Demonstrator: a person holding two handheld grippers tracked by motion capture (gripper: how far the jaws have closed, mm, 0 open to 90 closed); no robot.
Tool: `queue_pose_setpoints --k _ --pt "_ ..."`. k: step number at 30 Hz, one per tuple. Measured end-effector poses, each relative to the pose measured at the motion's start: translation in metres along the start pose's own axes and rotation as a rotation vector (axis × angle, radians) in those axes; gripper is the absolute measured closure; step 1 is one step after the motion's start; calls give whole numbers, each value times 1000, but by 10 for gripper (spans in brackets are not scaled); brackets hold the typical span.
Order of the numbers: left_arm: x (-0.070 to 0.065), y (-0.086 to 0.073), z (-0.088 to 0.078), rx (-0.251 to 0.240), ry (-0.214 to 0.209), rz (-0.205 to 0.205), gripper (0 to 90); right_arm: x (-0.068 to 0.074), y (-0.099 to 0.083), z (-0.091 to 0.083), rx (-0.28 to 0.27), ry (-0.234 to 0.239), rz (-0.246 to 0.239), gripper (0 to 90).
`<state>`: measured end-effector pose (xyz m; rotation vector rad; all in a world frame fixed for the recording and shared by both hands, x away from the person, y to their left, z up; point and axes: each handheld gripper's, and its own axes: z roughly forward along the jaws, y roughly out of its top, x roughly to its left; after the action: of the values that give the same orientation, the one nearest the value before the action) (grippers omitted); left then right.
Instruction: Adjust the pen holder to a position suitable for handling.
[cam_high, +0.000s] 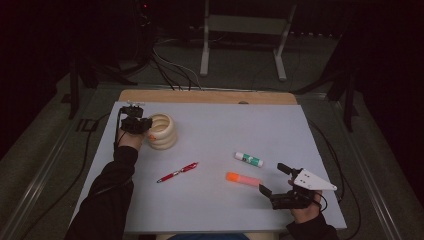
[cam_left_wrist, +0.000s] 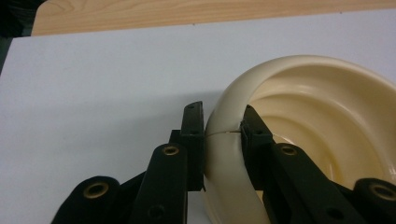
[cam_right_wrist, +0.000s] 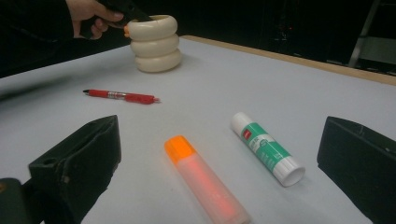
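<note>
A cream ribbed cup (cam_high: 162, 131) stands at the table's back left. My left gripper (cam_high: 141, 125) is shut on its rim (cam_left_wrist: 224, 140), one jaw outside the wall and one inside. In the right gripper view the cup (cam_right_wrist: 154, 44) stands far off with a hand at its rim. My right gripper (cam_high: 274, 179) is open near the front right edge, its wide jaws framing an orange highlighter (cam_right_wrist: 205, 184) and a white-and-green glue stick (cam_right_wrist: 267, 147). A red pen (cam_high: 177, 172) lies mid-table.
The grey table mat (cam_high: 220, 125) ends at a wooden strip (cam_high: 200, 96) along the far side. Cables and a metal stand leg (cam_high: 204, 45) are on the floor beyond. The highlighter (cam_high: 243, 178) and glue stick (cam_high: 249, 159) lie just left of my right gripper.
</note>
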<state>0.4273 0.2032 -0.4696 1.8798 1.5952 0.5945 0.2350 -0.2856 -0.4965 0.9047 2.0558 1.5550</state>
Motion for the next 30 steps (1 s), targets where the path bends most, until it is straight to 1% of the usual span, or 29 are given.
queue_pose_setpoints --k 4,5,8,10,14,16,17,20,22,23,24,27,28,29,30 --pt "-4 1 -2 -6 -11 2 776 0 0 0 -1 1 2 0" --pt "-9 3 -5 -12 -13 21 776 0 0 1 0 2 0 0" --pt "-18 7 -9 -25 -37 30 776 0 0 0 0 1 0 0" --pt "-23 8 -11 -30 -45 39 777 0 0 1 1 1 1 0" --pt "-36 12 -13 -35 -74 56 778 0 0 0 1 1 0 0" --pt "-39 13 -13 -35 -80 58 778 0 0 0 1 0 0 0" --pt "-45 15 -13 -33 -93 68 778 0 0 0 1 0 0 0" --pt "-56 16 -12 -32 -108 82 782 0 0 0 0 0 0 0" --pt "-62 17 -11 -34 -124 84 783 0 0 0 -1 0 -1 0" --pt "-65 17 -11 -36 -122 88 783 0 0 0 -1 0 -1 0" --pt "-69 18 -11 -32 -123 100 783 0 0 0 -1 -1 -2 0" --pt "-79 18 -9 -31 -139 111 783 0 0 0 -1 1 -2 0" --pt "-79 18 -9 -31 -139 111 783 0 0 0 -1 1 -2 0" --pt "-86 18 -7 -29 -153 117 783 0 0 0 -1 1 -2 0" --pt "-88 18 -7 -26 -155 121 783 0 0 0 -1 1 -1 0"
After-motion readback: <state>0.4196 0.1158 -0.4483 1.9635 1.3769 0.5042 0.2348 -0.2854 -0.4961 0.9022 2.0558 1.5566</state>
